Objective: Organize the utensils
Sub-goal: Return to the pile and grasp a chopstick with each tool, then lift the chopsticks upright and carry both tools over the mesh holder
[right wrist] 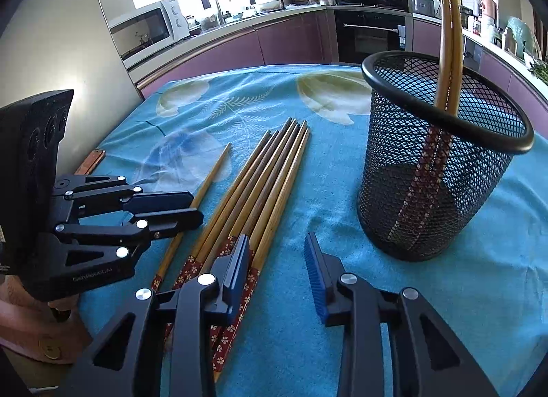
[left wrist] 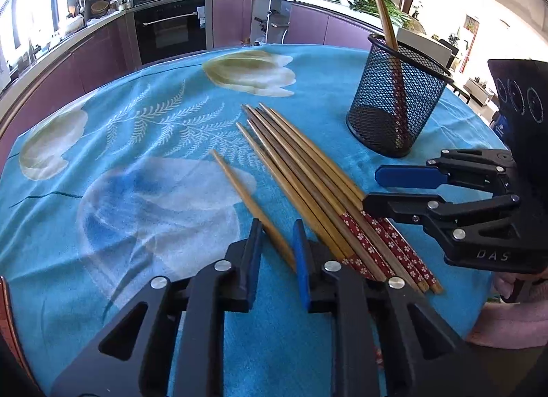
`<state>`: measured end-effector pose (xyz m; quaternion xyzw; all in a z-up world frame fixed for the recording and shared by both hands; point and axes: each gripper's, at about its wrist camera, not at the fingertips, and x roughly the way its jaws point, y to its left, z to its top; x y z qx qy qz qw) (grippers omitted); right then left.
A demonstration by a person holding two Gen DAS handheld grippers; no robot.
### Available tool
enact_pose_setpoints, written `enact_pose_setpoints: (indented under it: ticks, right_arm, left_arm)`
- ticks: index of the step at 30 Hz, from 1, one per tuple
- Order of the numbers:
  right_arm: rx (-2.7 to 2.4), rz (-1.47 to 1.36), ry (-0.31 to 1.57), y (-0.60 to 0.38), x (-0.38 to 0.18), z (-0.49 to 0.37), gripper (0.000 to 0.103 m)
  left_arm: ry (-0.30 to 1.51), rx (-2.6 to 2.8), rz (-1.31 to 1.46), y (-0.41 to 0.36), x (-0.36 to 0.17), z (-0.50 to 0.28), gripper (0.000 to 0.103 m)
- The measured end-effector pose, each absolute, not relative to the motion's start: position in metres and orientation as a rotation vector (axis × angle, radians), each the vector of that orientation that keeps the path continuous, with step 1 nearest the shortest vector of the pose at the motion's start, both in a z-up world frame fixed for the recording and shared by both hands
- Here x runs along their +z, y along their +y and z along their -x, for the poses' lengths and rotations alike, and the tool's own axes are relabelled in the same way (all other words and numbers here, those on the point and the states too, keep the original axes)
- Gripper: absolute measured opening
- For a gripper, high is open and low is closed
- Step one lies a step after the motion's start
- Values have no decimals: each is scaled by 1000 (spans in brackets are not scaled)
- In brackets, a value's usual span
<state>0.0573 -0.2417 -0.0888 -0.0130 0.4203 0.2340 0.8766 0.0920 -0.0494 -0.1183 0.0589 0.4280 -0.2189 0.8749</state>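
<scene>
Several wooden chopsticks with red flowered ends lie in a bundle on the blue tablecloth. One single chopstick lies apart to their left. My left gripper sits around the single chopstick's thick end, jaws narrowly parted, grip unclear. My right gripper is open and empty above the bundle's flowered ends. A black mesh cup stands at the right with two chopsticks upright in it.
The blue flowered tablecloth covers the table, whose far edge faces a kitchen counter with an oven. A microwave stands on the counter at the left. A wooden table edge shows beside the cloth.
</scene>
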Motion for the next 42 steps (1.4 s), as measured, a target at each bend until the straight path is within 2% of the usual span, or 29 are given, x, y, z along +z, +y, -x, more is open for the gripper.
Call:
enact_pose_setpoints:
  ticks: [4,7,10,18,22,29,42]
  right_arm:
    - [477,23,889,-243,-89,-58,24]
    - [472,25,891,-244,-88,-58,24]
    - [461,38,889,-241,-88,-61,24]
    - [428,53,881,-232,-91,-74,24]
    - [421,44,877,-232,-91,-79,23]
    - [426,-21,883,-239,-92,-83,8]
    - [478,-51,849,-242,-81,-72,6]
  left_arm:
    - [893,-444,-111,-52,-118,-99,14]
    - [894,-433,-108,-53,-118,-101,13]
    - [890,-416,-122,-53,-118,-101,20]
    - [899,-391,-136,-51,-121,-109,22]
    - [897,-379,-126,-52,-121,-112,16]
    - [897,-349,-57,-48,-121,-115,8]
    - [860,-410,-7,-44,-106,-104,7]
